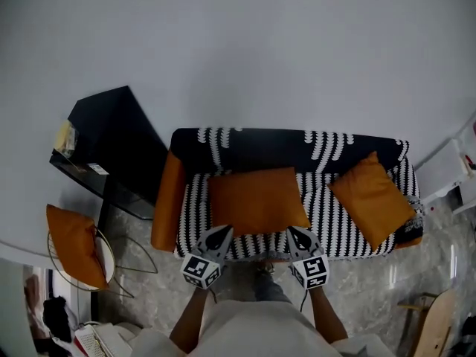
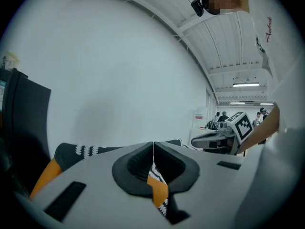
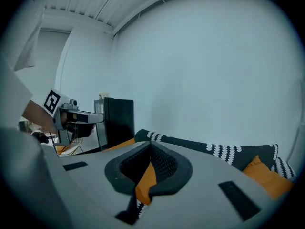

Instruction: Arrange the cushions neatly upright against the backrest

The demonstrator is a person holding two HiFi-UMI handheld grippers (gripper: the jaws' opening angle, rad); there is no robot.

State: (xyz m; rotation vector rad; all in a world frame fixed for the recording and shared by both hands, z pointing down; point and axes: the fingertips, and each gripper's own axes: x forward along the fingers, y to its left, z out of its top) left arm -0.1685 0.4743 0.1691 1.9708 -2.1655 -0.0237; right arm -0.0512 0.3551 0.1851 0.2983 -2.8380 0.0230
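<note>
Head view first: a sofa (image 1: 336, 225) in a black-and-white pattern with orange arms is seen against a plain wall. One orange cushion (image 1: 256, 199) is laid flat on the seat, left of the middle. It looks to be just clear of the backrest (image 1: 275, 146), though contact can't really be ruled out. A second cushion (image 1: 372, 198) is sat at the right end, turned corner-up like a diamond and leaned toward the backrest. The left gripper (image 1: 222, 233) and right gripper (image 1: 293, 233) are held side by side over the seat's front edge, just at the flat cushion's two front corners. A third orange cushion (image 1: 74, 245) is propped on a wire chair (image 1: 111, 262) off to the left, beside a black cabinet (image 1: 111, 143).

Left gripper view: the jaws are pressed together, nothing pinched. Only a sliver of orange and patterned fabric is seen through the gap below them. The other gripper is caught at the right edge.

Right gripper view: same deal, jaws pressed together and empty, orange fabric glimpsed underneath. The backrest and the diamond-turned cushion are seen at the right, the cabinet at the left.
</note>
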